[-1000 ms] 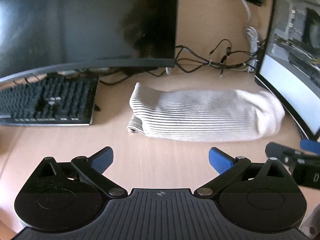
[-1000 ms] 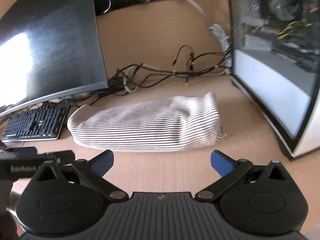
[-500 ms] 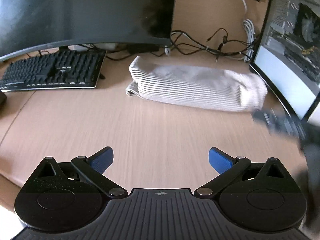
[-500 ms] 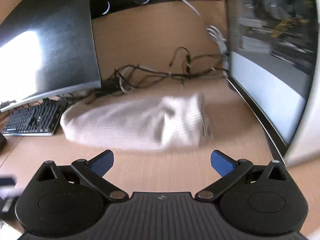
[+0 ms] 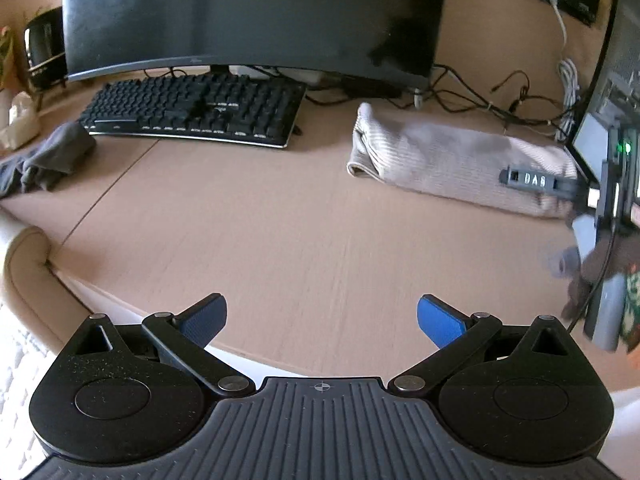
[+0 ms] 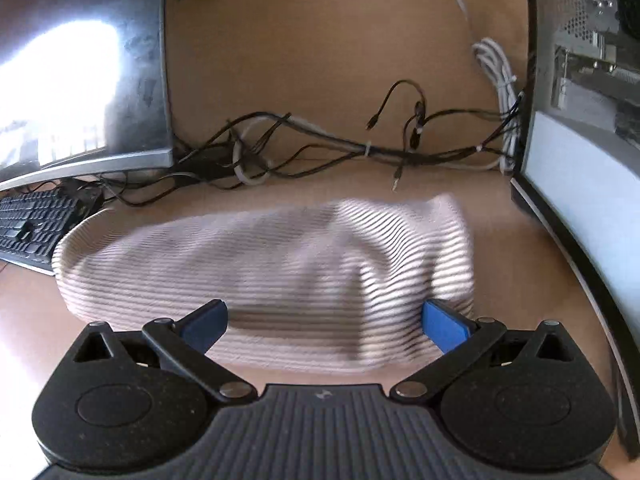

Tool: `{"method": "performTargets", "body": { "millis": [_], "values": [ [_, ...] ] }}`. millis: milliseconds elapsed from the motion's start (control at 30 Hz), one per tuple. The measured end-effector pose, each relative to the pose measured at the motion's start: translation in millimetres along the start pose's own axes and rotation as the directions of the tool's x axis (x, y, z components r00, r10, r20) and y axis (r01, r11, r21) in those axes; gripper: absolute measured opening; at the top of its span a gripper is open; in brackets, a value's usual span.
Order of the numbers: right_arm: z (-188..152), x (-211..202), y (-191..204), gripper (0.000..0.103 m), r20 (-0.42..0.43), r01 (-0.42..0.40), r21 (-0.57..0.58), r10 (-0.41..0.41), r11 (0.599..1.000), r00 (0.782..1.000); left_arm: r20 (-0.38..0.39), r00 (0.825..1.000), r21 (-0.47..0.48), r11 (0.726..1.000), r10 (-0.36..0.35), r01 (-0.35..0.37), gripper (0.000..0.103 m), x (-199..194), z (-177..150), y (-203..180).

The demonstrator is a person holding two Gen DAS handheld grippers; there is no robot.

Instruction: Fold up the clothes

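Observation:
A folded white garment with thin dark stripes (image 5: pixel 452 160) lies on the wooden desk (image 5: pixel 300 248) at the back right, between the two monitors. My left gripper (image 5: pixel 322 316) is open and empty, held back over the desk's front edge, far from the garment. My right gripper (image 6: pixel 324 320) is open, its blue pads (image 6: pixel 444 326) spread just above the garment's (image 6: pixel 280 264) near side; I cannot tell whether they touch it. The right gripper also shows at the right of the left wrist view (image 5: pixel 536 182).
A black keyboard (image 5: pixel 196 114) and curved monitor (image 5: pixel 248 16) stand at back left. A second monitor (image 6: pixel 580 176) stands at right. Tangled cables (image 6: pixel 320 148) lie behind the garment. A grey cloth (image 5: pixel 48 160) lies at far left.
My left gripper has pulled back and away from the garment toward the desk's front edge. My right gripper has moved forward and down, close over the garment.

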State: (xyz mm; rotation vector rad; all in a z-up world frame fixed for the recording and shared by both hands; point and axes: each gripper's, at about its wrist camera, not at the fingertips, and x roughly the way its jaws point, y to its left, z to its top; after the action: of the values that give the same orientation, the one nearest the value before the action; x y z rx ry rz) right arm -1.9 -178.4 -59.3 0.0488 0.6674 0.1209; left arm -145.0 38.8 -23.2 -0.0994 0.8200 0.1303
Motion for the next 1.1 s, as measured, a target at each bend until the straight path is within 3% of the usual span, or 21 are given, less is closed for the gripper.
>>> {"method": "performTargets", "body": {
  "millis": [133,333,400,533,700,1100],
  "values": [
    [-26,0,10,0.103,-0.095,-0.026,0.048,0.030,0.999,0.995,-0.001,1.000,0.008,1.000,-0.025,0.026,0.103,9,13,7],
    [-41,-60,18,0.103,0.029,-0.050,0.065,0.048,0.997,0.998,0.062,0.996,0.102,0.993,-0.061,0.055,0.103,6,29,-15],
    [-48,-89,25,0.103,0.078,-0.003,0.027,0.001,1.000,0.997,0.088,0.994,0.131,0.990,-0.066,0.054,0.103,4,30,-25],
    [-71,-118,21,0.103,0.104,0.073,0.077,-0.081,0.994,0.991,0.074,0.992,0.148,0.985,-0.106,0.094,0.103,2,24,-40],
    [-89,-112,16,0.103,0.036,0.171,0.091,-0.175,0.981,0.984,0.040,0.989,0.154,0.979,-0.143,0.136,0.103,5,13,-52],
    [-64,-78,-12,0.103,0.008,0.113,0.095,-0.114,0.989,0.993,0.044,0.993,0.105,0.989,-0.106,0.100,0.103,-3,6,-51]
  ]
}}
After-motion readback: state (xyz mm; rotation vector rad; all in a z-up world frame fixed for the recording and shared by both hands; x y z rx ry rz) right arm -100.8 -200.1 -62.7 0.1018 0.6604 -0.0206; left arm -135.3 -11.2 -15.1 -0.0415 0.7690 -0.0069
